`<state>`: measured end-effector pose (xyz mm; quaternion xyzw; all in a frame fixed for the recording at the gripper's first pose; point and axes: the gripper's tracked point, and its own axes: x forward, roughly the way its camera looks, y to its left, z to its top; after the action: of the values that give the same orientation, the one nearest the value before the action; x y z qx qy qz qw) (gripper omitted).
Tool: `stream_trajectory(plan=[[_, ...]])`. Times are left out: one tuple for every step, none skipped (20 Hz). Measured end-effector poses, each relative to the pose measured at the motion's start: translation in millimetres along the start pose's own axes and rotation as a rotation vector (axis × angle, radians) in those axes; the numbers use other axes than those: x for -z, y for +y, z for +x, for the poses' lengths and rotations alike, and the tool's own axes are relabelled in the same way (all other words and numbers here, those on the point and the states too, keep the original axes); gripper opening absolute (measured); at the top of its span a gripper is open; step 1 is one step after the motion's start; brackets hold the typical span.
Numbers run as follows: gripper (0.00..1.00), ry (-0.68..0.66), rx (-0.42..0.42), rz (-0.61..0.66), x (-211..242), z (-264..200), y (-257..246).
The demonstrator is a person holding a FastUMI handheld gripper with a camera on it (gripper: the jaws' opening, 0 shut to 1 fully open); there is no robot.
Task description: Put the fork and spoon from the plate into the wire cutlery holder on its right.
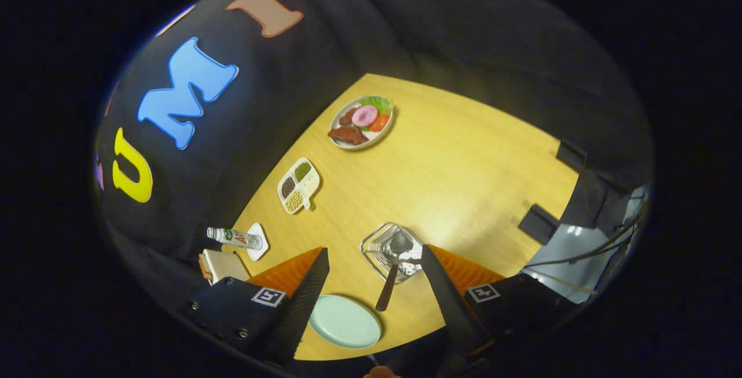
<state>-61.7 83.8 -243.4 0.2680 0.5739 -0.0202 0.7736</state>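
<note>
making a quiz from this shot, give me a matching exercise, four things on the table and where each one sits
Things:
1. spoon
2. pale plate
3. bottle
4. divided dish

Places:
A. lying on its side on a white coaster
B. standing in the wire holder, handle leaning out
C. bare, between the open fingers of the gripper
D. holding three heaps of beans, beyond the bottle

Pairs: 1-B, 2-C, 3-A, 4-D
</note>
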Motion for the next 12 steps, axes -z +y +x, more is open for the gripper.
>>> stream_trajectory(plan=[[0.98, -0.072, 0.004, -0.045, -14, -6, 6], [0.98, -0.143, 0.006, -0.089, -28, -13, 13], [0.98, -0.211, 0.008, -0.126, -40, -20, 19], [0.98, -0.299, 0.014, -0.172, -57, -30, 26], [0.98, -0.374, 0.021, -0.213, -70, -40, 33], [0.97, -0.447, 0.028, -0.247, -82, -50, 39], [0.97, -0.537, 0.027, -0.295, -97, -62, 50], [0.97, -0.621, 0.033, -0.342, -108, -74, 59], [0.98, -0.694, 0.042, -0.386, -119, -83, 65], [0.98, -0.772, 0.053, -0.439, -129, -96, 74], [0.97, -0.809, 0.064, -0.466, -132, -104, 78], [0.97, -0.831, 0.060, -0.487, -131, -110, 86]])
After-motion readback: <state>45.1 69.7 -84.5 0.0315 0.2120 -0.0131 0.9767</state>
